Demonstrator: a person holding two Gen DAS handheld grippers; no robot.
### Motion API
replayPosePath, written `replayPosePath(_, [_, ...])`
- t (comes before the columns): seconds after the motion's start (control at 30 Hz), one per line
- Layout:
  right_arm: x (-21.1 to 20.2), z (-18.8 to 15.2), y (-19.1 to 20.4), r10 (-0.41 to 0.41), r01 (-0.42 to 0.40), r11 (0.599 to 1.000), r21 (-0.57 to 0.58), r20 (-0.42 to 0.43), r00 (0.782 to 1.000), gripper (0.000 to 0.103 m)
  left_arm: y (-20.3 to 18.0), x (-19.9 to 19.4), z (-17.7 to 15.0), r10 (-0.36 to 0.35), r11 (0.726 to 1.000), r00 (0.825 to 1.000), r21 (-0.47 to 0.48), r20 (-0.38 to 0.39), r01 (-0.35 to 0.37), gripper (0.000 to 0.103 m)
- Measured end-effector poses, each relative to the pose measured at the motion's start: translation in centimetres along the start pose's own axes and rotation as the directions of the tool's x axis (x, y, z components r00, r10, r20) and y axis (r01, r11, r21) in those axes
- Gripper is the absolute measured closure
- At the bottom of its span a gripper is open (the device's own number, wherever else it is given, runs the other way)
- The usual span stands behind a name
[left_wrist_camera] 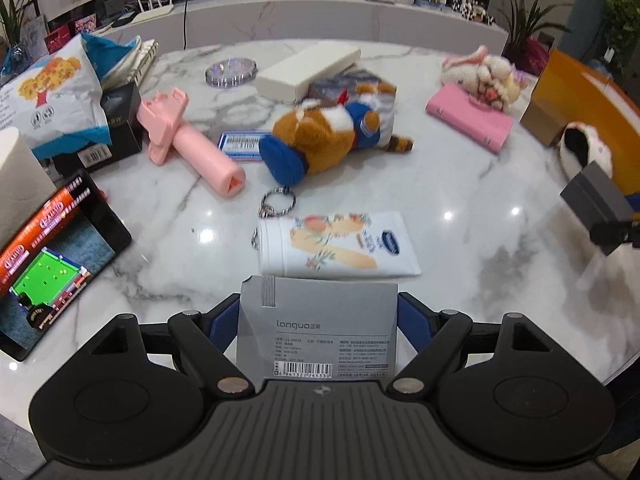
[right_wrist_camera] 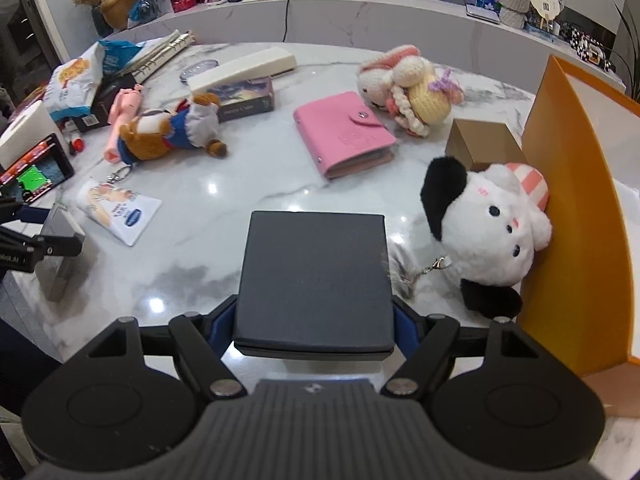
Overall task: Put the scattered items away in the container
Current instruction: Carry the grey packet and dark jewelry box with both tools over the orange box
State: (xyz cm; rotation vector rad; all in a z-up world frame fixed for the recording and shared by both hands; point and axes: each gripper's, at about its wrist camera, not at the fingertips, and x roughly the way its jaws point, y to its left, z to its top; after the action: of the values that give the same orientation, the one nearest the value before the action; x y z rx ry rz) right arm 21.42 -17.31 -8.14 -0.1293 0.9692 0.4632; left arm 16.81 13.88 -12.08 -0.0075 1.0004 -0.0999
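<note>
- Left hand-held gripper [left_wrist_camera: 318,312] is clamped wide on a grey box [left_wrist_camera: 316,328], its blue pads pressed against both side edges.
- Right hand-held gripper [right_wrist_camera: 314,320] is clamped the same way on a dark box [right_wrist_camera: 314,280], held flat and clear of the bench [right_wrist_camera: 260,184].
- Orange container [right_wrist_camera: 576,200] stands open just right of the dark box, likely its destination.
- Panda plush [right_wrist_camera: 488,232] leans against the container's wall; a pink wallet [right_wrist_camera: 344,134] lies farther back.

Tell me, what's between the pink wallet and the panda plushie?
Bare marble table, with the brown box just behind the gap, in the right wrist view.
</note>
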Motion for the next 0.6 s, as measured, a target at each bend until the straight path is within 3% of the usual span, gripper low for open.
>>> replayPosePath(0.37, [-4.8, 1.2, 1.3, 0.004, -0.002, 1.0, -0.028, 0.093, 0.996, 0.025, -2.5, -4.5, 3.0, -0.026, 0.998, 0.995, 0.053, 0.101, 0.021, 0.008])
replayPosePath(0.6, [-9.7, 2.1, 1.0, -0.019, 0.028, 0.999, -0.044, 0.181, 0.983, 0.025, -5.0, -8.7, 6.1, -0.07, 0.993, 0.978, 0.106, 0.198, 0.05, 0.008])
